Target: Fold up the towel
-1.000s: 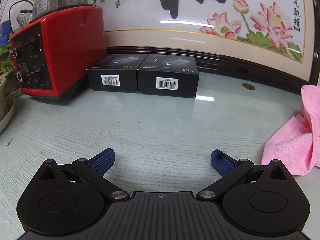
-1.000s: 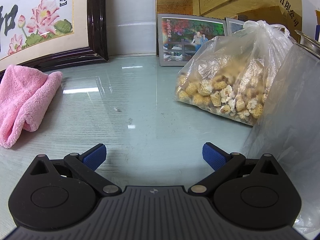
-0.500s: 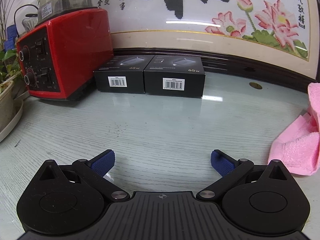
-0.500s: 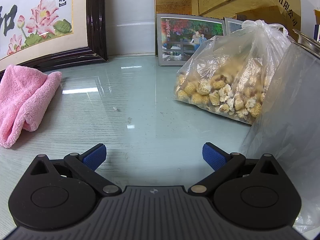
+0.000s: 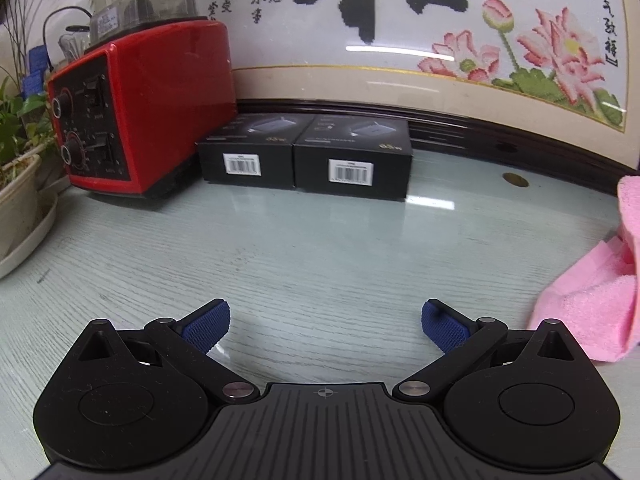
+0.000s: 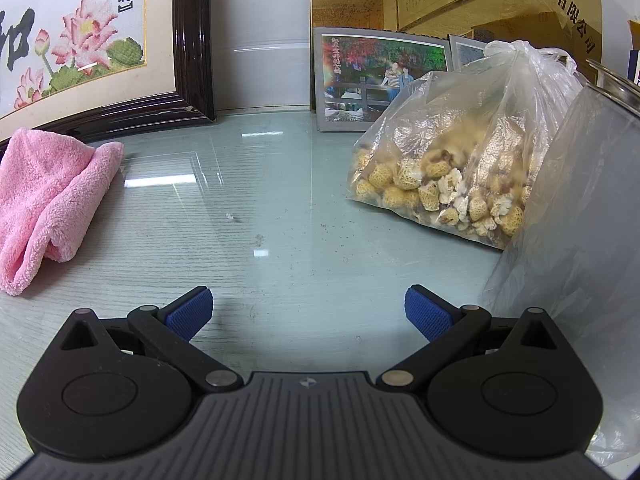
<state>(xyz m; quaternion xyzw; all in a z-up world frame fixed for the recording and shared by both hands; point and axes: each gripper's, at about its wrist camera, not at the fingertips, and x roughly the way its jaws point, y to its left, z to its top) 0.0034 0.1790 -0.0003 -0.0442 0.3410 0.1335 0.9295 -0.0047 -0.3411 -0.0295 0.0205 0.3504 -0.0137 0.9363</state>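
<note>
A pink towel lies folded over on the glass-topped table. It shows at the right edge of the left wrist view point(image 5: 592, 300) and at the left of the right wrist view point(image 6: 48, 200). My left gripper point(image 5: 325, 320) is open and empty, low over the table, with the towel to its right. My right gripper point(image 6: 308, 314) is open and empty, low over the table, with the towel to its left. Neither gripper touches the towel.
A red blender base point(image 5: 140, 108) and two black boxes point(image 5: 308, 156) stand at the back left. A framed embroidery point(image 5: 440, 40) leans behind. A plant pot point(image 5: 16, 200) is far left. A clear bag of dried mushrooms point(image 6: 460, 160), a photo frame point(image 6: 380, 76) and a plastic-covered container point(image 6: 580, 220) stand at the right.
The left wrist view has shifted left, so the towel slid toward its right edge and the blender moved inward. The right gripper has barely moved. Both stay open.
</note>
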